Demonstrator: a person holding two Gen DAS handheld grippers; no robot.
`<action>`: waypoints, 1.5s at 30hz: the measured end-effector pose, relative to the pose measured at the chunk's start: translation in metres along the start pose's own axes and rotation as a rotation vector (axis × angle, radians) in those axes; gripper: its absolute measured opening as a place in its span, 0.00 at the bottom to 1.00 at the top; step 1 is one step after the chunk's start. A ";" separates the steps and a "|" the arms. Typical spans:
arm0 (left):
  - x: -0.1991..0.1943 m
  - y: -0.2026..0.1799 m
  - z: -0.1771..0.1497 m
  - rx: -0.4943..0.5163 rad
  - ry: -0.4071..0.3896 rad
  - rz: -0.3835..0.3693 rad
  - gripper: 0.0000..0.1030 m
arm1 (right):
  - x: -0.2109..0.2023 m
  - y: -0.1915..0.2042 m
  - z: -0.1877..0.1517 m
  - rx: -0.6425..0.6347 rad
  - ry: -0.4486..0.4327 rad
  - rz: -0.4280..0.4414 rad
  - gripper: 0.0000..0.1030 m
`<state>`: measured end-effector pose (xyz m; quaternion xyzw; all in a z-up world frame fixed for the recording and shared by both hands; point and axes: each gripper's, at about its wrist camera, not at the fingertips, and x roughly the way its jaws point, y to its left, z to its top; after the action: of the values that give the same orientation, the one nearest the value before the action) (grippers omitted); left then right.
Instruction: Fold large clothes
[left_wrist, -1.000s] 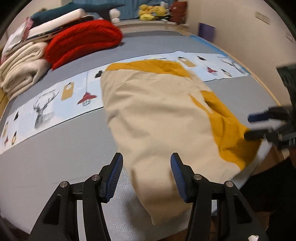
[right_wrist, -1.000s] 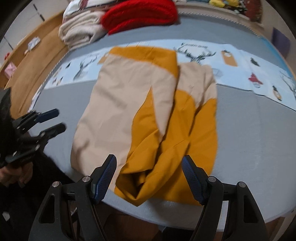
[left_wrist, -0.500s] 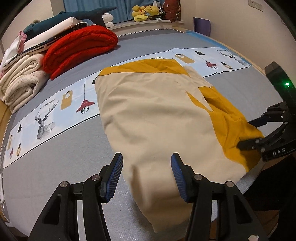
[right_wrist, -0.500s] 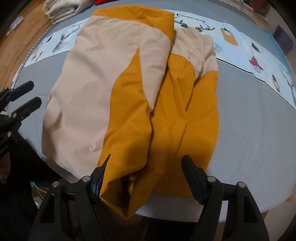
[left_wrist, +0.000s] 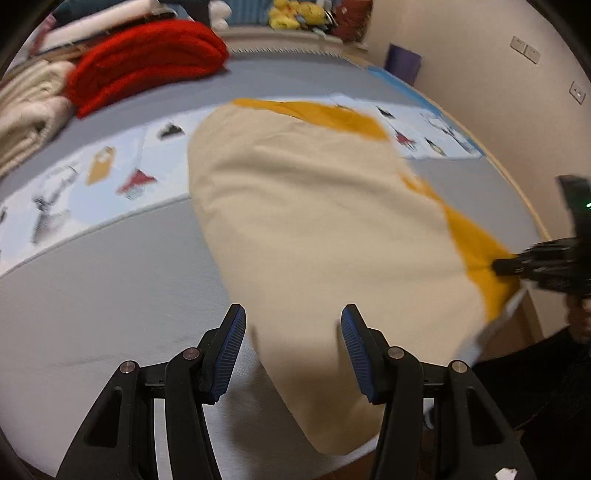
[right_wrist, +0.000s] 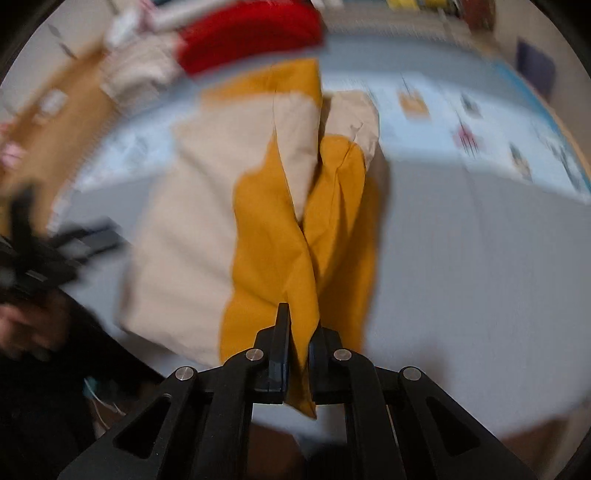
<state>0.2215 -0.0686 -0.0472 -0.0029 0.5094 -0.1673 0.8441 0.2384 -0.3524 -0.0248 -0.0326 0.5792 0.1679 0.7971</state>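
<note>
Garment (right_wrist: 207, 229): our right gripper (right_wrist: 298, 354) has just clamped its mustard edge; our left gripper (left_wrist: 291, 345), jaws apart, should pinch the beige hem at six o'clock before we lift evenly.

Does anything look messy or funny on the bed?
Yes. The yellow part of the garment is bunched into twisted folds where the right tongs have just closed on it, instead of lying flat. Its near end also hangs over the edge of the bed. The left tongs are open.
</note>
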 end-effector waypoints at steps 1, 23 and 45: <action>0.007 -0.003 -0.001 0.011 0.036 -0.011 0.48 | 0.015 -0.004 -0.004 -0.003 0.049 -0.041 0.07; 0.033 -0.005 -0.003 0.036 0.139 0.073 0.54 | 0.001 -0.065 0.067 0.258 -0.325 -0.030 0.57; 0.032 0.024 0.013 -0.078 0.120 0.038 0.48 | 0.106 -0.064 0.178 0.337 -0.285 0.211 0.02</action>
<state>0.2531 -0.0570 -0.0728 -0.0163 0.5651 -0.1311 0.8144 0.4494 -0.3443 -0.0744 0.1852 0.4808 0.1541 0.8431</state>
